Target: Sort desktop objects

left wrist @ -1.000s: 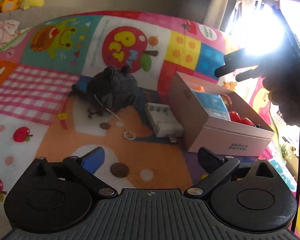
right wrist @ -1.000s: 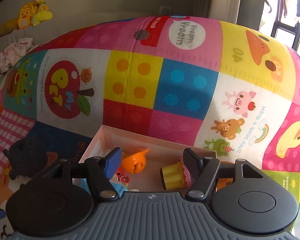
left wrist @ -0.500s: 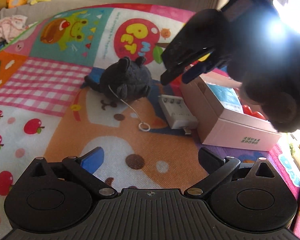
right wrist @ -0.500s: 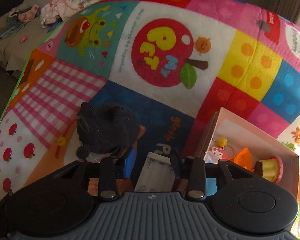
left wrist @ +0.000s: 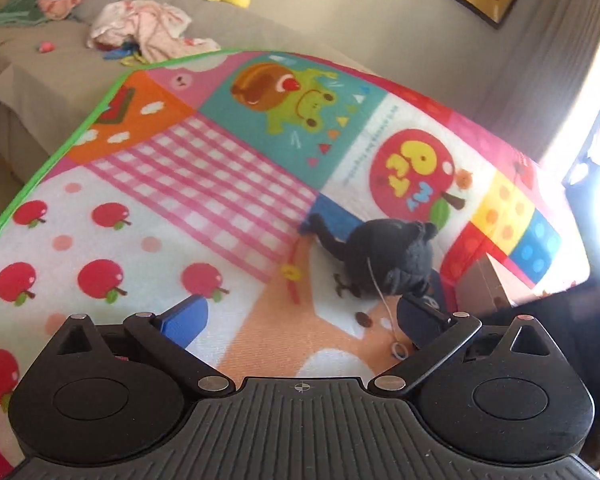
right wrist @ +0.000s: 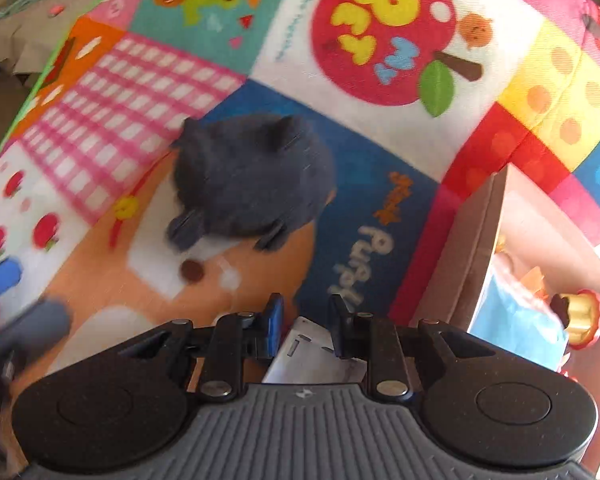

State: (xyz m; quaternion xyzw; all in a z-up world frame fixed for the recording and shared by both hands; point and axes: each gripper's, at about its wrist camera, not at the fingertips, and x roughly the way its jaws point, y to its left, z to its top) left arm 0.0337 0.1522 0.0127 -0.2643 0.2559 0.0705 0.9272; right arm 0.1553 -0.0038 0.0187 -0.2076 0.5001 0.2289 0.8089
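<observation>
Left gripper (left wrist: 302, 318): jaws spread wide, nothing between them, held low over the mat.
Right gripper (right wrist: 306, 322): jaws drawn narrow, fingers either side of the white block's top end; actual contact not discernible.
Pose: both angled forward and down.

A bright patchwork play mat (right wrist: 380, 208) carries everything. On it lie a dark plush toy (right wrist: 252, 180), a white device (right wrist: 316, 356) and an open pink box (right wrist: 476, 264) near the toy.

Right gripper (right wrist: 305, 322) fingers straddling white charger (right wrist: 316, 354), dark plush (right wrist: 252, 178) beyond
</observation>
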